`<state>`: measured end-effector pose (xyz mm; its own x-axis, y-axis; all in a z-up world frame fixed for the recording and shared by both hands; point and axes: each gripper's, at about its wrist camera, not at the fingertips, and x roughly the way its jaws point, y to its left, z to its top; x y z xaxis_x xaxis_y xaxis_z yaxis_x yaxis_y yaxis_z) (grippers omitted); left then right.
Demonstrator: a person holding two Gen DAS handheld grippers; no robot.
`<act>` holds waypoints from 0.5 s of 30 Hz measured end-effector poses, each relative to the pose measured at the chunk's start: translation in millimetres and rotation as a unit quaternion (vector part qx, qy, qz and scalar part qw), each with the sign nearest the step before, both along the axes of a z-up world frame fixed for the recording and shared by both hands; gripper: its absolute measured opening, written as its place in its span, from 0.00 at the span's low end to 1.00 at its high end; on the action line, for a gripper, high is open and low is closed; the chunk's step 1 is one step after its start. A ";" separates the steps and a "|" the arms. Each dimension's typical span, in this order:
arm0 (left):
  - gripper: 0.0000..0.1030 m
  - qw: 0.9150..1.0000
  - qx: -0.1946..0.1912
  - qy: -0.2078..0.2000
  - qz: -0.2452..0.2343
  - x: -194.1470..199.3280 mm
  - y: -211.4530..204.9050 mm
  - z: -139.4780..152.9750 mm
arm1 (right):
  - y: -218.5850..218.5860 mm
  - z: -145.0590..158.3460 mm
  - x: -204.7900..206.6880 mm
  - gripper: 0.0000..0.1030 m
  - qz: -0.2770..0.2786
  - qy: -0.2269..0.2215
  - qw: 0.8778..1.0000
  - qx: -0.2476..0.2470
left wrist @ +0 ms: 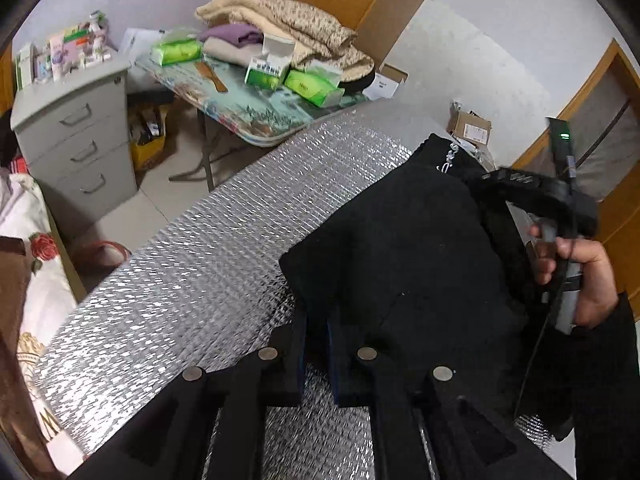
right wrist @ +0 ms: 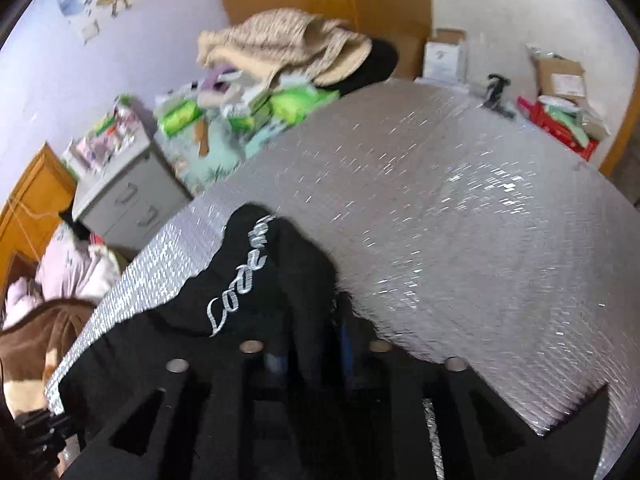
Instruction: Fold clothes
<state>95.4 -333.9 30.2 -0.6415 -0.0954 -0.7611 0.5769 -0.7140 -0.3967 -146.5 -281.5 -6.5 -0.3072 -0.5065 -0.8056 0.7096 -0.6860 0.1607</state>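
The black garment [left wrist: 404, 248] lies bunched on the silver quilted surface [left wrist: 208, 248], near the edge closest to the person. White embroidered lettering [right wrist: 236, 280] runs along one raised fold of it, seen in the right wrist view.

In the left wrist view the left gripper [left wrist: 314, 344] sits at the garment's near corner. Its two fingers stand close together with only a narrow gap, and the cloth's edge lies right at the fingertips; whether the pads pinch the cloth I cannot tell, as black lies on black there.

In the right wrist view the right gripper [right wrist: 316, 344] points down into the garment. A ridge of cloth rises between its two fingers, which stand somewhat apart, and whether they press on it is not clear. This picture is blurred.

The left view also shows a hand [left wrist: 576, 276] holding the right gripper's handle at the garment's far side, with a dark sleeve [left wrist: 608, 380] below it.

Beyond the surface stands a small table [left wrist: 240, 116] with green tissue packs [left wrist: 312, 86] and a beige blanket [left wrist: 288, 20]. A grey drawer cabinet [left wrist: 76, 140] stands beside it.
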 end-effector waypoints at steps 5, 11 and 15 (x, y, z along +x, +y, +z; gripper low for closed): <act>0.09 1.000 -0.014 0.006 0.027 22.2 7.6 11.5 | 58.8 70.3 17.7 0.38 -0.011 0.039 0.996 -0.080; 0.09 0.997 -0.050 0.057 -0.017 11.8 44.0 49.1 | 159.0 110.0 35.4 0.40 -0.032 0.059 0.993 -0.097; 0.09 0.992 -0.046 0.054 -0.101 -17.3 79.7 45.8 | 225.1 91.9 43.5 0.40 -0.062 0.042 0.996 -0.054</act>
<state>78.1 -254.2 76.0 -0.7317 -0.0226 -0.6812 0.3766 -0.8465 -0.3764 -103.0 -56.4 85.4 -0.4369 -0.5432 -0.7170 0.6344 -0.7512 0.1825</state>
